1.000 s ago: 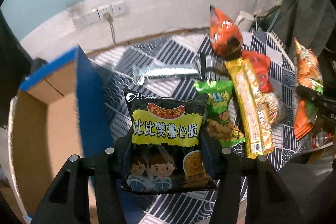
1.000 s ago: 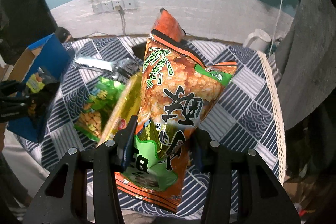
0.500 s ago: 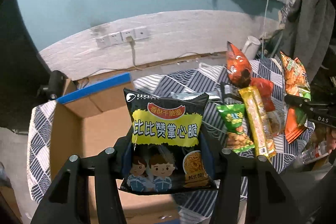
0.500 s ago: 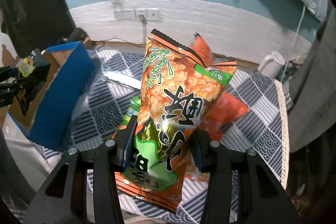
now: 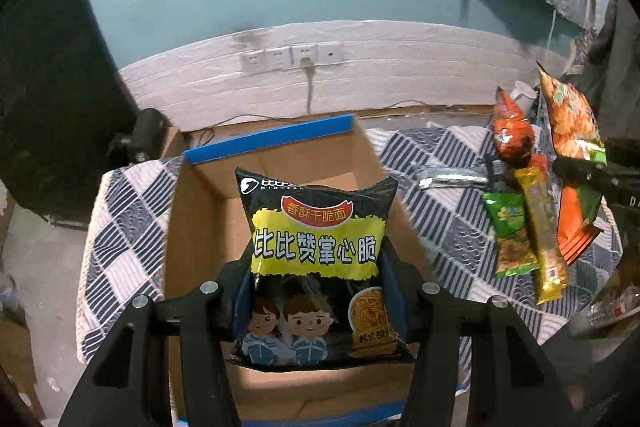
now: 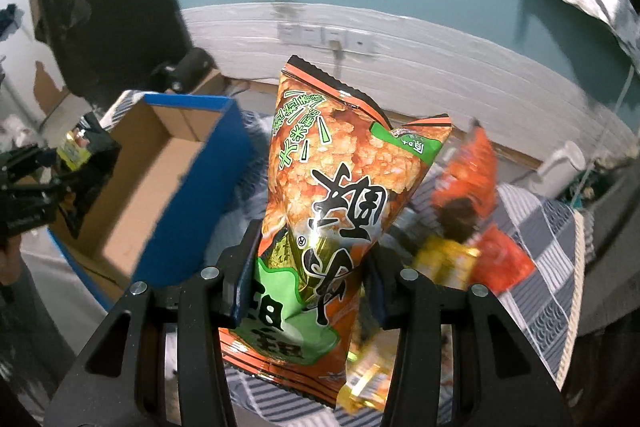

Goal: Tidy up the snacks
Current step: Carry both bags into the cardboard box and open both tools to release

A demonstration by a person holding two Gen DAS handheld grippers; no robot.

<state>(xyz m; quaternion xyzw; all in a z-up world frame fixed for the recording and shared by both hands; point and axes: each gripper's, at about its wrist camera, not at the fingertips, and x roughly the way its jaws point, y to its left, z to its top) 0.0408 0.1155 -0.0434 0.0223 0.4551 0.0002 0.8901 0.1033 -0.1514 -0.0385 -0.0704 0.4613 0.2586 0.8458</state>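
My left gripper (image 5: 320, 301) is shut on a black and yellow noodle snack bag (image 5: 316, 267), which hangs above the open cardboard box (image 5: 200, 227) with blue edges. My right gripper (image 6: 306, 279) is shut on a tall orange and green rice cracker bag (image 6: 340, 187), held above the patterned cloth to the right of the box (image 6: 160, 187). In the left wrist view the right gripper with its orange bag (image 5: 572, 131) shows at the far right. The right wrist view catches the left gripper and its black bag (image 6: 86, 163) at the far left, over the box.
On the blue and white patterned cloth (image 5: 448, 219) lie a green peanut bag (image 5: 510, 231), a long yellow packet (image 5: 542, 231), an orange bag (image 5: 512, 135) and a silver wrapper (image 5: 448, 175). A wall with sockets (image 5: 292, 57) is behind. A white kettle (image 6: 560, 163) stands at the back right.
Both grippers have moved left and risen, each still gripping its bag. The black bag now hangs over the box opening; the orange bag has come nearer the box's blue side.
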